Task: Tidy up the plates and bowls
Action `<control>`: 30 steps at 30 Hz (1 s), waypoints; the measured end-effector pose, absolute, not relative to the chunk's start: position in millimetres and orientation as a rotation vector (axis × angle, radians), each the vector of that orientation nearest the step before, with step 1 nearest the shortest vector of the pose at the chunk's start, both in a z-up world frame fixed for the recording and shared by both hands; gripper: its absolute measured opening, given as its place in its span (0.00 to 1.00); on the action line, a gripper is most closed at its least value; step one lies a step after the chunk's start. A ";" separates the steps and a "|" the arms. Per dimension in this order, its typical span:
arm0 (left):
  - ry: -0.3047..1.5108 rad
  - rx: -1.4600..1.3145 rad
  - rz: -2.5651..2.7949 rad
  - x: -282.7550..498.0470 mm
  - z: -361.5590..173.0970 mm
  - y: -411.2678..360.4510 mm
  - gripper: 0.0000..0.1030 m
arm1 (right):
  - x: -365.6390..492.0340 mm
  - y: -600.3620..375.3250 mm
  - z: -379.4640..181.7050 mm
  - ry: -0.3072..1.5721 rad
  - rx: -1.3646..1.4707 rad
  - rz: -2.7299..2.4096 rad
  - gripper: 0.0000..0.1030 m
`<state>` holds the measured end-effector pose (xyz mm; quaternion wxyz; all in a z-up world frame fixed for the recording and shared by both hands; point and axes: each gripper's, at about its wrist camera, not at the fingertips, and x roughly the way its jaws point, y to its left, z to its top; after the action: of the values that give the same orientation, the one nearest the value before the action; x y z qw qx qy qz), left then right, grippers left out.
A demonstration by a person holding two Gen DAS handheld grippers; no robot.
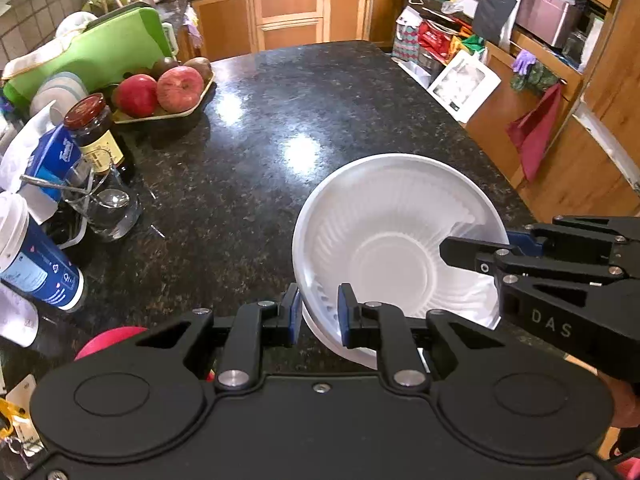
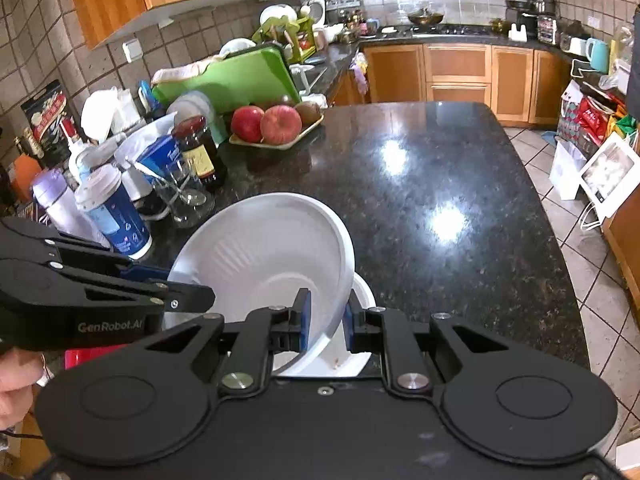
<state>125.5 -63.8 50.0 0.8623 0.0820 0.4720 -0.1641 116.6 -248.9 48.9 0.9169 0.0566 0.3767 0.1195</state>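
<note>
Both grippers are working the same white disposable bowl (image 1: 394, 240) right now, holding it tilted above the near edge of the dark granite tabletop (image 1: 280, 120). The left gripper (image 1: 319, 316) is pinching the bowl's near wall, one blue-padded finger outside and one inside, fingers drawn narrow on the thin plastic. From the other side, the right gripper (image 2: 326, 322) is clamping the opposite rim the same way, one finger in, one finger out, narrow on the wall. Underneath, a second white piece (image 2: 362, 300) is peeking out below and to the side of the held bowl; it looks like another bowl or a plate, and I cannot tell which, nor whether the two are touching. So my read is that the bowl is either being nested into that lower piece or being peeled off it, which puts the job somewhere in the middle rather than at the end. No finished stack is showing anywhere on the open tabletop. Over by the green cutting board (image 2: 240, 76) more white dishes (image 2: 192, 106) are leaning in the clutter, beside the tray of apples (image 2: 266, 124) and the dark jar (image 2: 200, 148), and those are probably waiting their turn. A good share of the sorting appears to be left.
</note>
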 end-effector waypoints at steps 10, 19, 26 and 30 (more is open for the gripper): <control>1.034 0.146 -0.284 133.4 35.2 -70.0 0.24 | 124.1 -248.8 40.3 0.797 0.069 0.278 0.18; 1.060 0.144 -0.278 135.8 29.1 -76.5 0.25 | 131.6 -250.5 35.4 0.826 0.065 0.283 0.18; 1.069 0.141 -0.276 136.3 27.5 -76.1 0.25 | 135.9 -250.3 31.4 0.843 0.064 0.290 0.18; 1.083 0.138 -0.279 137.7 24.6 -75.5 0.25 | 137.8 -250.2 28.2 0.858 0.064 0.296 0.18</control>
<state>137.7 -75.5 24.6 0.8454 0.0652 0.5133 -0.1325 137.8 -250.2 28.2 0.8984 0.0311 0.4141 0.1430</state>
